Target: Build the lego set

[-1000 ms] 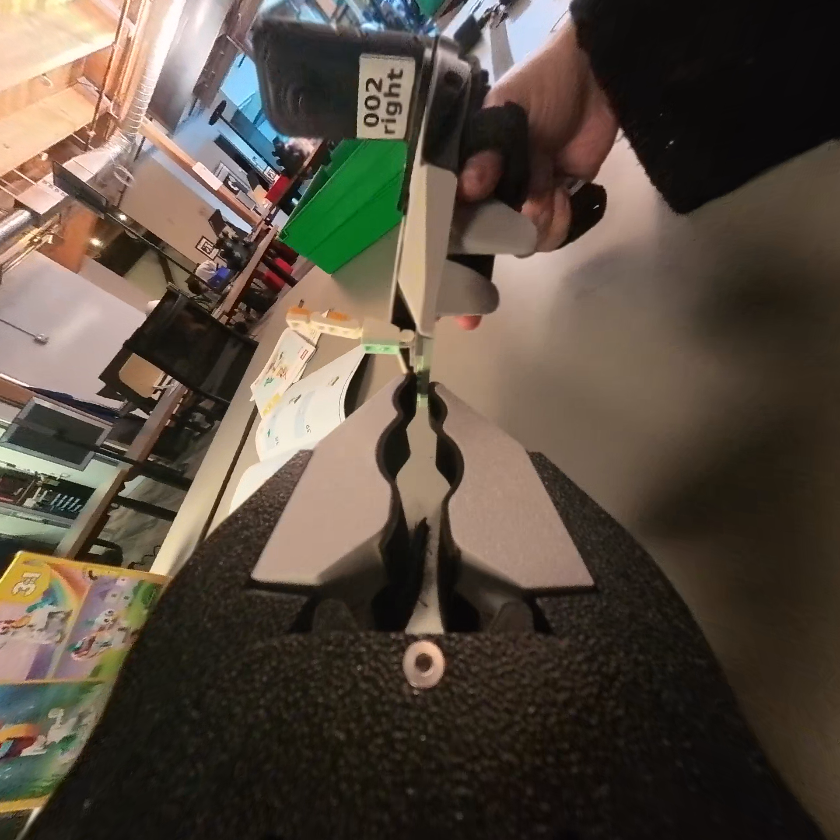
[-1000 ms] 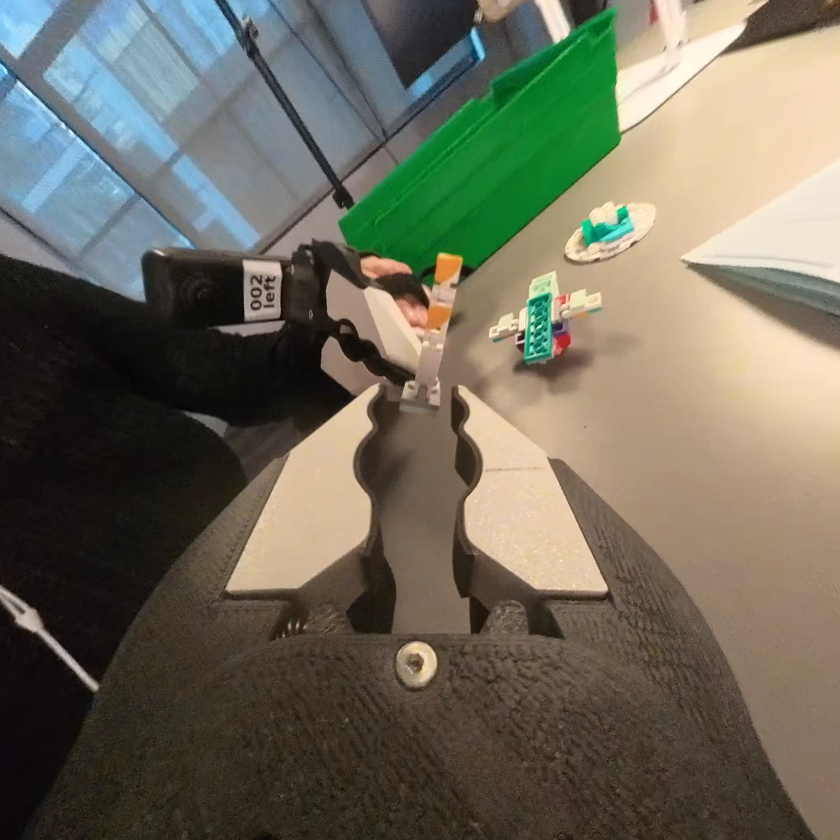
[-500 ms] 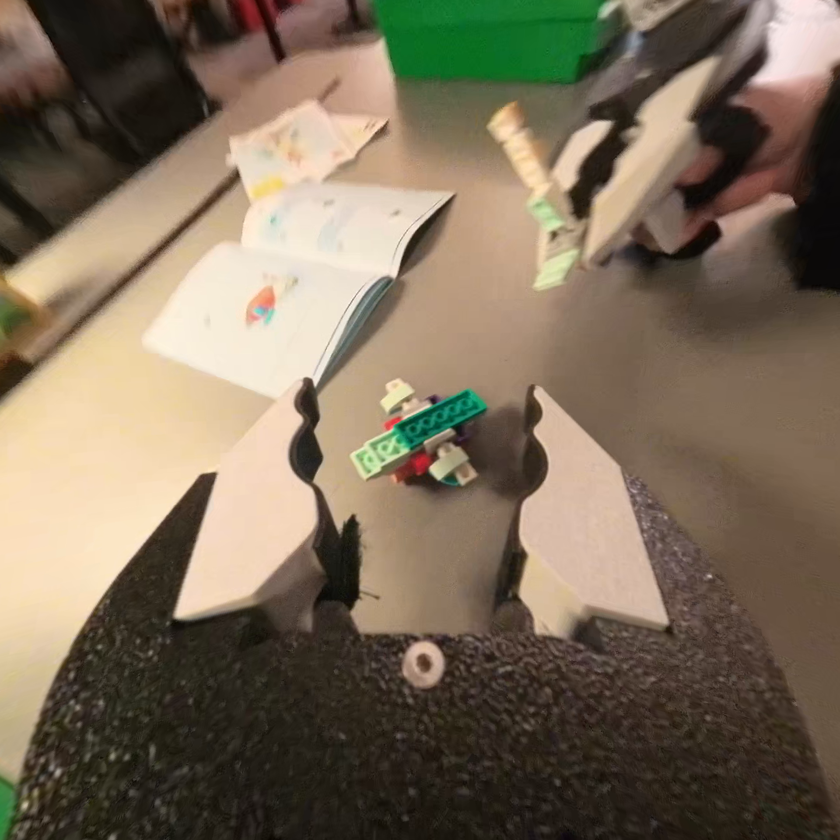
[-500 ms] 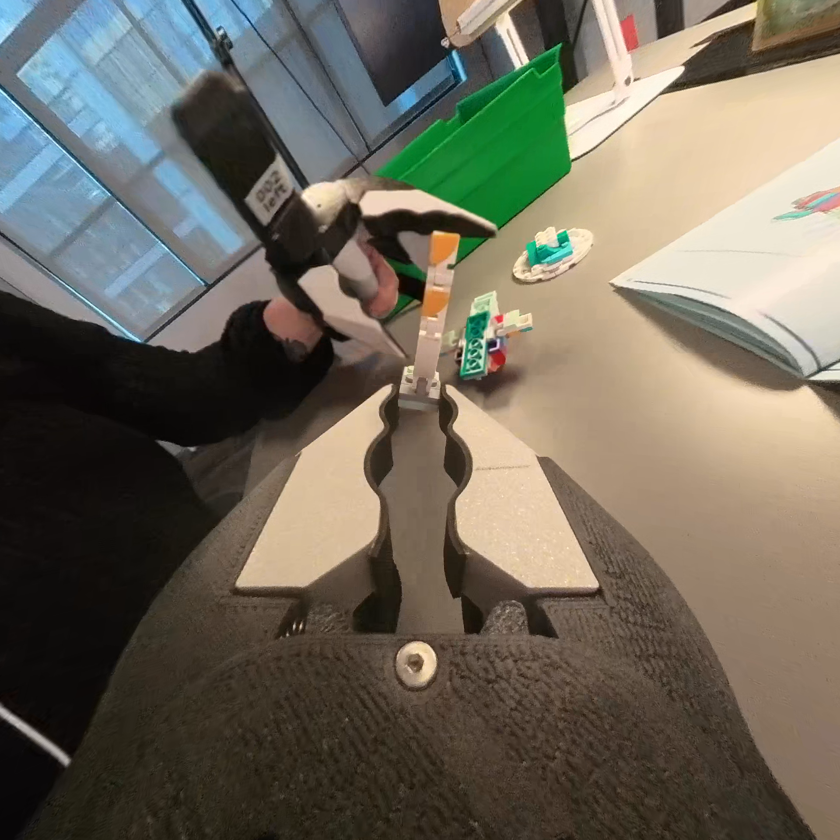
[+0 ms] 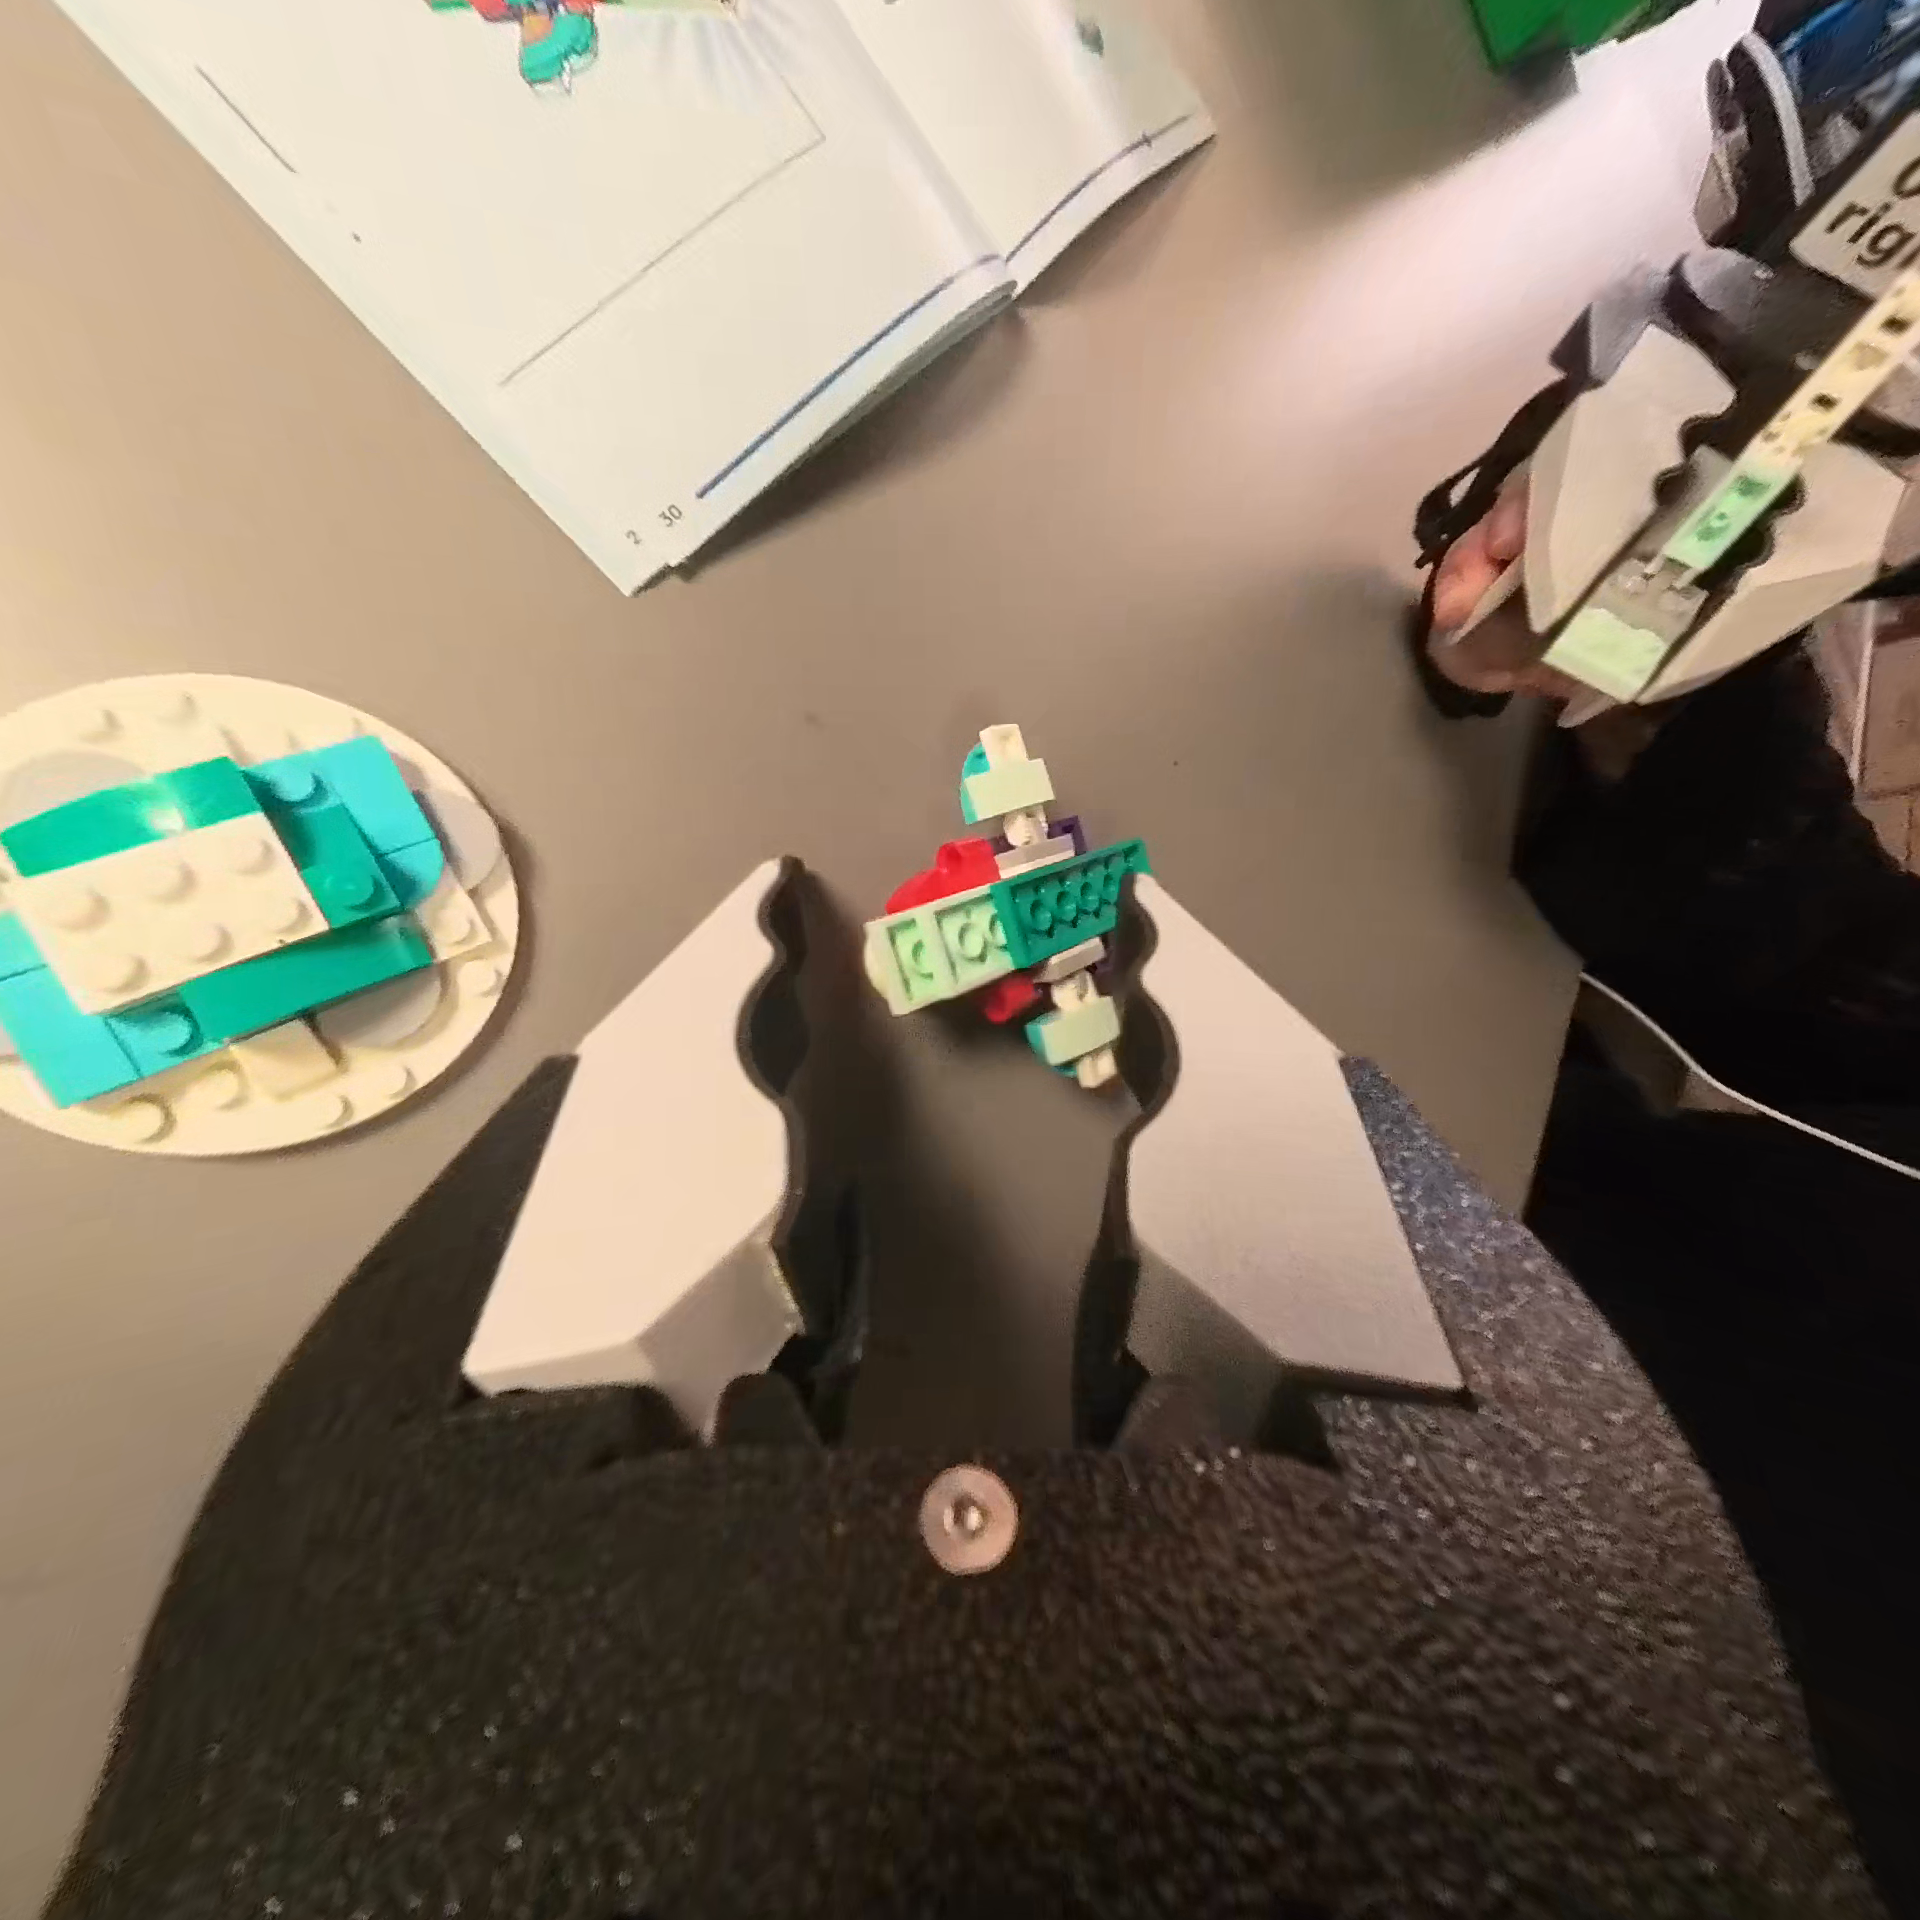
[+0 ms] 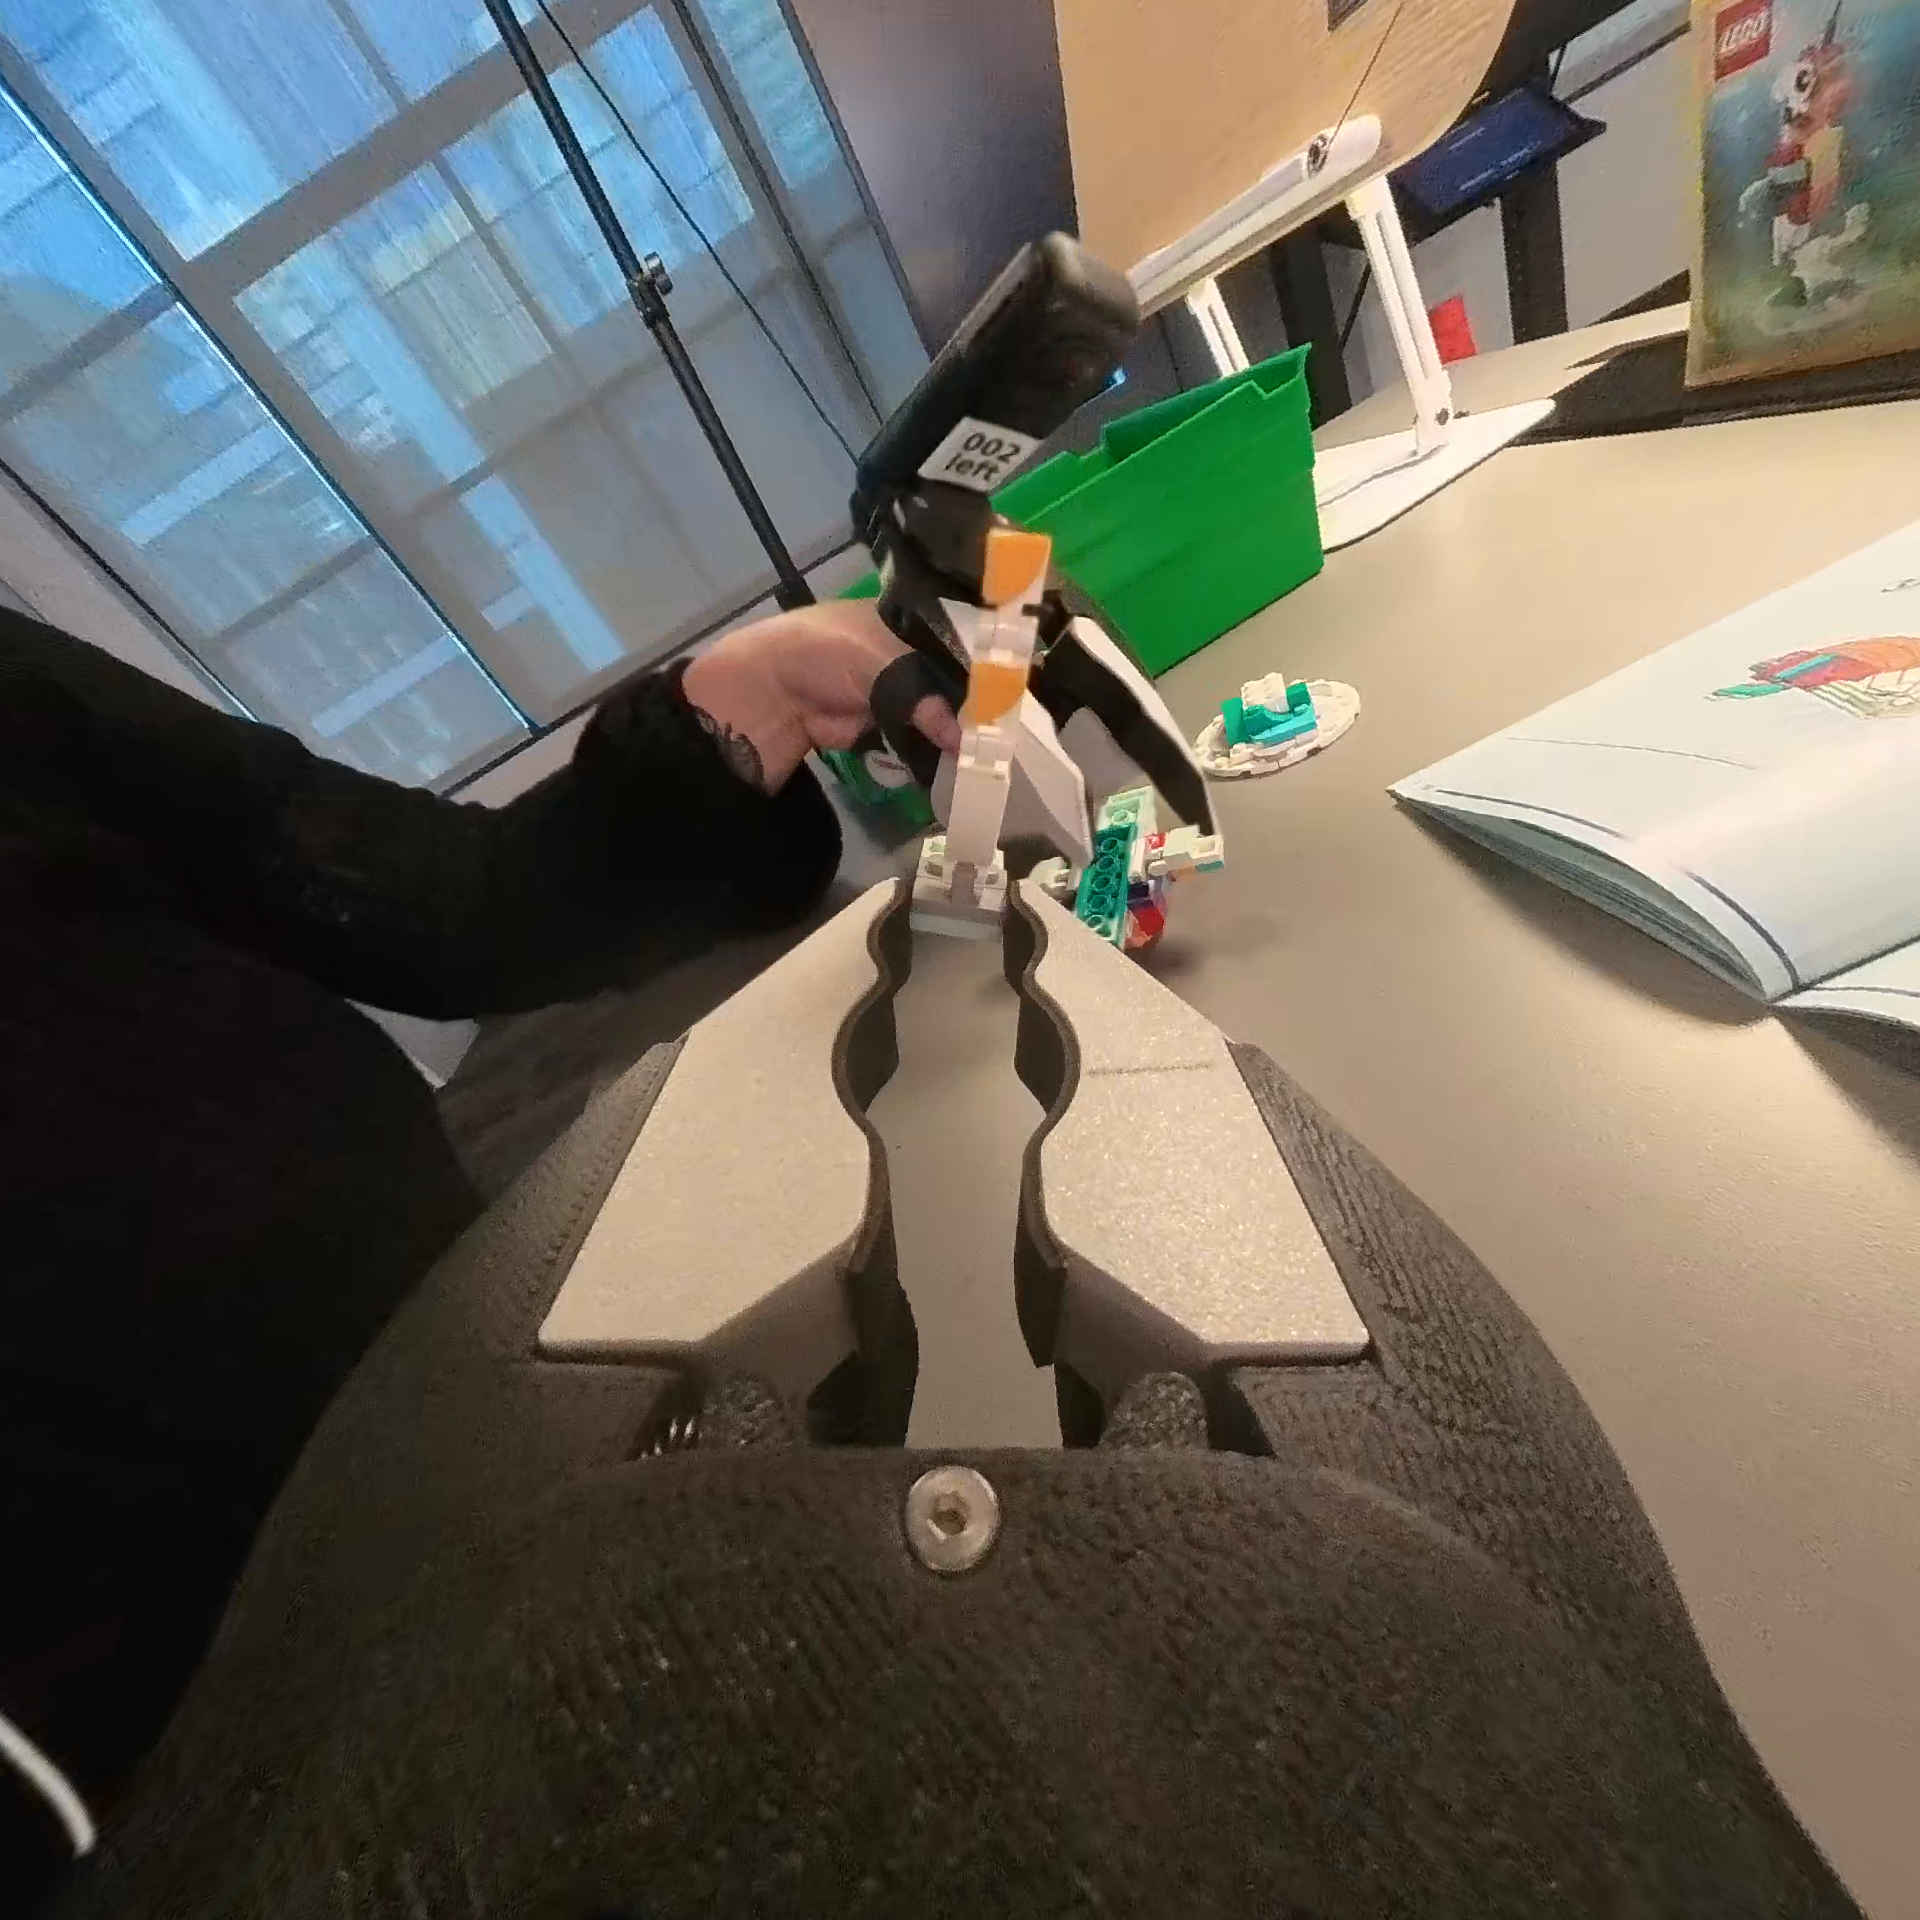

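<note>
My left gripper (image 5: 961,904) is open and points down at the grey table (image 5: 1247,665). A small lego assembly (image 5: 1060,914) with teal, pale green and red bricks lies on the table between its fingertips. My right gripper (image 6: 956,909) is shut on the base of a tall white and orange lego piece (image 6: 987,727) and holds it above the table. It also shows in the left wrist view (image 5: 1621,623), off to the right. The right wrist view shows the left gripper (image 6: 1138,831) over the small assembly (image 6: 1112,873).
A round white plate (image 5: 416,1081) with teal and white bricks lies left of the assembly. An open instruction booklet (image 5: 644,260) lies beyond. A green bin (image 6: 1174,551), a white stand (image 6: 1392,260) and a lego box (image 6: 1808,187) stand farther back. To the round white plate (image 5: 416,1081): left tips about 7 cm, right tips about 20 cm.
My left gripper let go of the tall piece, opened and swung down over the small assembly on the table. My right gripper still holds the tall piece.
</note>
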A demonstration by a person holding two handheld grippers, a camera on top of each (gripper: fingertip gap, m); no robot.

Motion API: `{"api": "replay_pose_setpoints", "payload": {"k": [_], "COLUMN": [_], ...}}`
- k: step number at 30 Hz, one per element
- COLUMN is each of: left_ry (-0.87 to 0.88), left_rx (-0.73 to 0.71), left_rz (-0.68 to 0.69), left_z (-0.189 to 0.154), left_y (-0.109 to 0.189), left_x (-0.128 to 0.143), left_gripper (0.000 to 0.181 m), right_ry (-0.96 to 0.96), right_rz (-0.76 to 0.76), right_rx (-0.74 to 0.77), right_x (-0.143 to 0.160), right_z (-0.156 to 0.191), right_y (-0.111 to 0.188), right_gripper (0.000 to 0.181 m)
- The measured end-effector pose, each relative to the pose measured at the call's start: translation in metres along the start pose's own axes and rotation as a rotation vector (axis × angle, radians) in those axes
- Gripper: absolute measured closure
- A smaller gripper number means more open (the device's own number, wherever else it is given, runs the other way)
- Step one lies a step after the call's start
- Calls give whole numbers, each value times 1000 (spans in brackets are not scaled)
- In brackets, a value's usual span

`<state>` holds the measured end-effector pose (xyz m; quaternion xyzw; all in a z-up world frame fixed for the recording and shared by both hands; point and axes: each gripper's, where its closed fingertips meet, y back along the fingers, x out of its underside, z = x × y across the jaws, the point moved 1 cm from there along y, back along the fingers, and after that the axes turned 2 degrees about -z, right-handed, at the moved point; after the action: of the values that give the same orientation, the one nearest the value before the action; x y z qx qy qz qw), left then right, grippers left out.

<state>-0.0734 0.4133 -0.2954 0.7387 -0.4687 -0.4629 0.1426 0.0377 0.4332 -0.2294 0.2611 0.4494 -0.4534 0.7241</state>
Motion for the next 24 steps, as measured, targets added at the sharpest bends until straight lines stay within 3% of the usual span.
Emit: {"api": "replay_pose_setpoints", "payload": {"k": [4,7,14,18,22,24], "left_ry": [17,3,-60,-406,-956,-1139], "left_rx": [48,47,18,11,-121,-252], "left_rz": [57,80,-50,-309,-607,-700], "left_z": [-9,-11,-15,-46,-94,-106], "left_y": [-3,-6,-10,1,20,28], "left_x": [5,9,2,-17,-22,-22], "left_gripper": [128,142,149,149,150,150], "right_ry": [25,46,63,35,-39,-72], "right_rz": [-1,-7,6,30,43,44], "right_rx": [5,18,43,59,-6,-57], "right_x": [0,-1,1,4,7,7], "right_z": [1,2,1,-1,6,13], "right_y": [2,5,7,8,6,6], "right_gripper": [165,165,165,165,165,165]}}
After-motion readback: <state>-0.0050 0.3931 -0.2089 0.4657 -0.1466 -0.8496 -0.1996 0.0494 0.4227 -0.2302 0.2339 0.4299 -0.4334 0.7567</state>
